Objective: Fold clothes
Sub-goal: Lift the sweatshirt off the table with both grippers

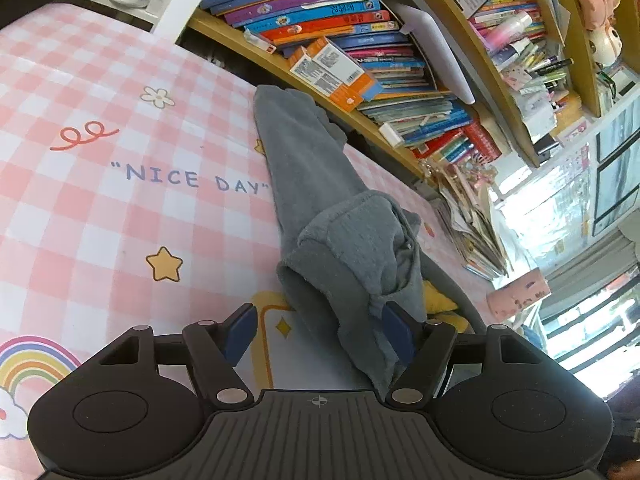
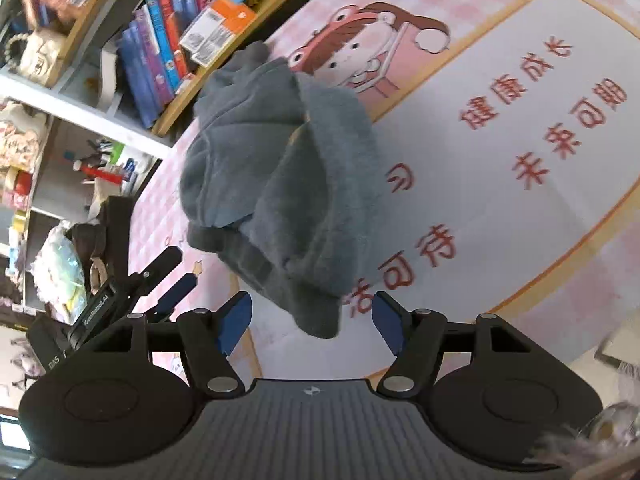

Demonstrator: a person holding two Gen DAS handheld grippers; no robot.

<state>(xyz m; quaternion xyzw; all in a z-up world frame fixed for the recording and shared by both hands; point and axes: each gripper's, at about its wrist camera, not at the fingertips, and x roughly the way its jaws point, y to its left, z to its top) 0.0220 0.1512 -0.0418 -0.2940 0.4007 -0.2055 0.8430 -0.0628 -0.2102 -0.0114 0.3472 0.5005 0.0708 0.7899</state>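
We see a grey fleece garment (image 1: 316,184) lying on the bench (image 1: 100,200), which has a pink checked mat with stars, a rainbow and the words "NICE DAY". The garment runs in a long strip from the bookshelf (image 1: 360,40) side toward us, and its near end is bunched up into a thick cuff.

In the left wrist view, our left gripper (image 1: 318,336) has its jaws wide apart. The near end of the garment hangs down between them. It lies against the blue pad on the right (image 1: 396,336), and the blue pad on the left (image 1: 240,336) is bare, with a gap beside it. So the pads do not squeeze the cloth.

In the right wrist view, our right gripper (image 2: 312,326) also stands wide. The garment (image 2: 288,184) looks like a folded heap here, and its lowest corner dips down between the two blue pads, touching neither one. To the left in this view we can see the black fingers of the other gripper (image 2: 160,280), just beside the heap.

Books (image 2: 160,48) fill the shelf behind the bench.
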